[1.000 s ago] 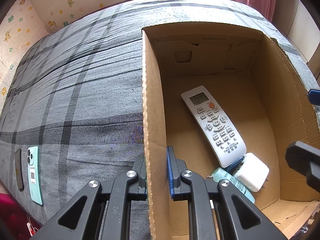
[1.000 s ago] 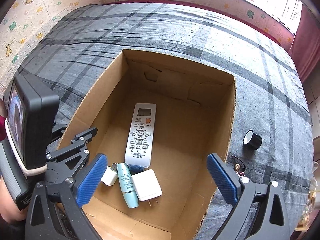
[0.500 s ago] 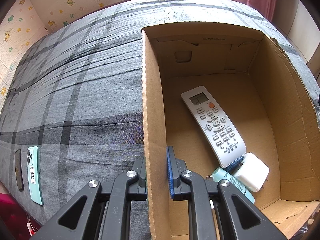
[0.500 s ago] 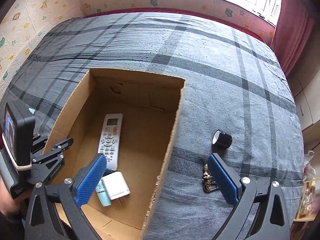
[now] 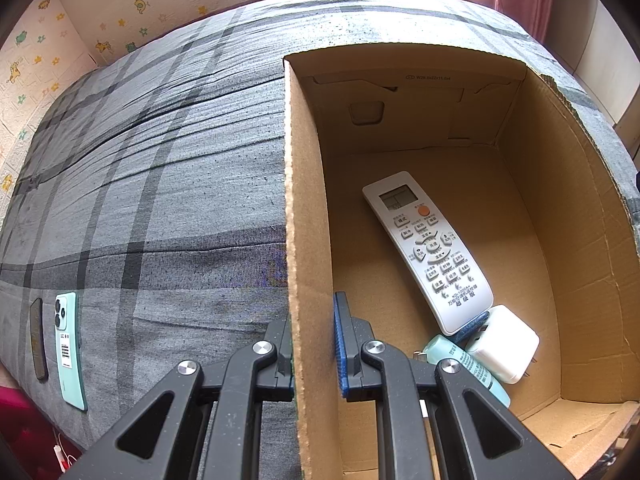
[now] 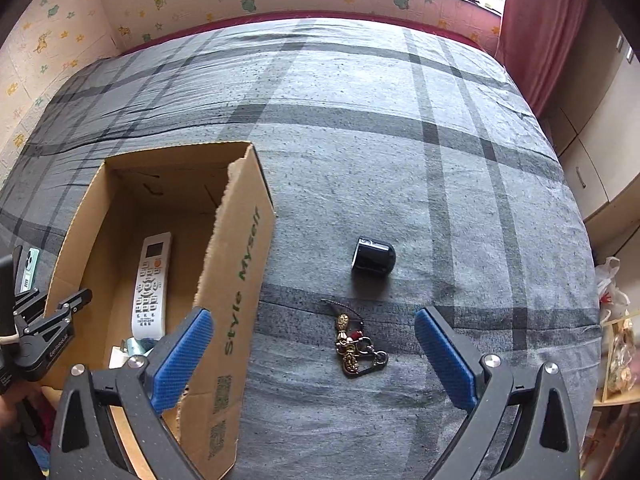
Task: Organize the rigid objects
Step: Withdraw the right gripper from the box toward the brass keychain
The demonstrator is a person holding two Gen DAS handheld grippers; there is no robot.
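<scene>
My left gripper (image 5: 314,344) is shut on the left wall of the open cardboard box (image 5: 298,208), one finger outside and one inside. Inside the box lie a white remote control (image 5: 428,248), a white charger plug (image 5: 502,344) and a pale teal tube (image 5: 460,364). My right gripper (image 6: 314,354) stands open above the grey plaid bed, with nothing between its fingers. A brass keychain with keys (image 6: 354,344) lies just beyond them, and a small black cylinder (image 6: 373,258) rests farther back. The box (image 6: 236,276) stands to the left of that gripper.
A teal phone (image 5: 69,348) and a dark flat item (image 5: 37,338) lie at the bed's near left edge. The grey plaid bedcover (image 6: 400,140) stretches far back to a papered wall. A red curtain (image 6: 540,20) and cabinets stand on the right.
My right gripper has swung rightwards, from over the box's inside to over the bed beside it, bringing the keychain between its open fingers. The left gripper kept still on the box wall.
</scene>
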